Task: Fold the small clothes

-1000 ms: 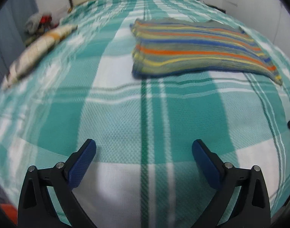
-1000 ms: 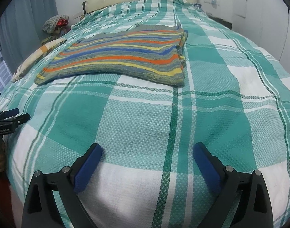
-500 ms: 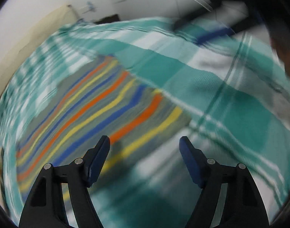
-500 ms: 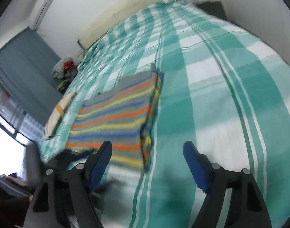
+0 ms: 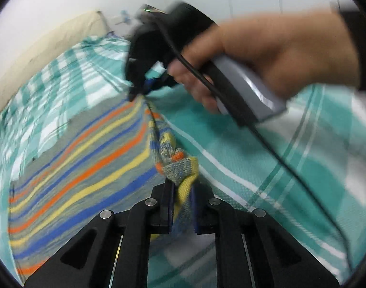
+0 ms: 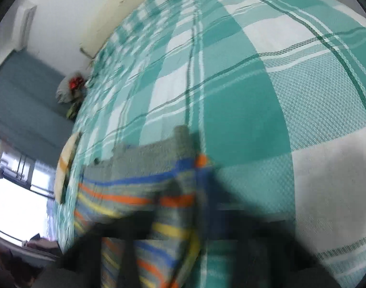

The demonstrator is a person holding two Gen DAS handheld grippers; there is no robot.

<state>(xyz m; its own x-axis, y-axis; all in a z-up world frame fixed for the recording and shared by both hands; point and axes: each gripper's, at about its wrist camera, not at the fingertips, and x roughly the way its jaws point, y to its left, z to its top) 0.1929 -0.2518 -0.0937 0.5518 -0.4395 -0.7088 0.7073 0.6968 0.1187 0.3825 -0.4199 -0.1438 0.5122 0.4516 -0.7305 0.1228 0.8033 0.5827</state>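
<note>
A knit garment [image 5: 87, 168] striped in orange, yellow, blue and grey lies on the green-and-white plaid bed [image 5: 278, 163]. My left gripper [image 5: 181, 201] is closing, and its blue pads press on a bunched near corner of the garment. A hand [image 5: 266, 55] holds my right gripper [image 5: 141, 91], which pinches the far corner on the same edge. That edge runs taut between the two grippers. In the blurred right wrist view, the right gripper [image 6: 180, 206] is closing with the striped garment [image 6: 139, 192] between its dark fingers.
A black cable [image 5: 266, 139] hangs from the right gripper across the sheet. A cream headboard [image 5: 51, 45] is at the far end. A pillow [image 6: 65, 165] lies at the bed's left edge, with a pile of things [image 6: 70, 88] and a bright window [image 6: 12, 204] beyond.
Both grippers swung in from the bare sheet to the garment's edge and went from wide open to closed, each on a corner. The corners are now bunched and lifted slightly.
</note>
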